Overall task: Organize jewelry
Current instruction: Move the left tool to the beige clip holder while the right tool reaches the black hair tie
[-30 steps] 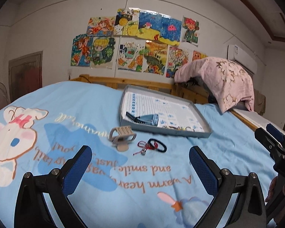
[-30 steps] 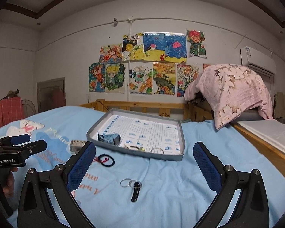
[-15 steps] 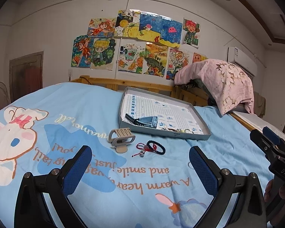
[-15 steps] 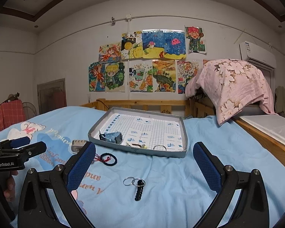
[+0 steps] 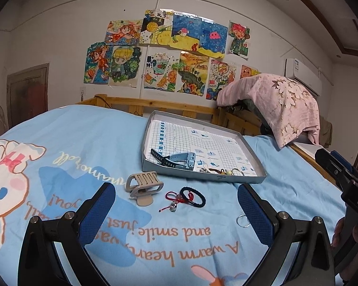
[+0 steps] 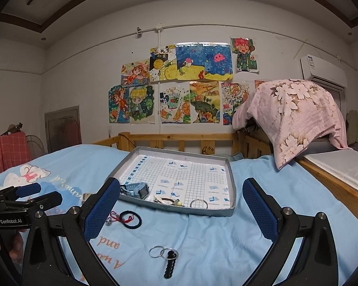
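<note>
A grey tray (image 5: 250,181) (image 6: 232,190) lies on the blue bedspread. In it are a blue-grey watch (image 5: 179,160) (image 6: 136,189), a beaded cord (image 5: 220,171) and a metal ring (image 6: 198,203). In front of it on the cover lie a beige hair claw (image 5: 143,184), a black hair tie (image 5: 193,196) (image 6: 130,219) with a red cord and small charm (image 5: 173,206), and a key ring with a black tag (image 6: 165,257). My left gripper (image 5: 176,212) is open and empty, short of the hair tie. My right gripper (image 6: 181,212) is open and empty above the key ring.
A wooden bed rail (image 6: 186,140) runs behind the tray. A pink flowered cloth (image 6: 296,112) drapes over something at the back right. Drawings cover the wall (image 6: 179,83). The right gripper shows at the left view's right edge (image 5: 341,174).
Both grippers have moved forward, closer to the tray and the items on the cover. Both stay open. Nothing on the bed has moved.
</note>
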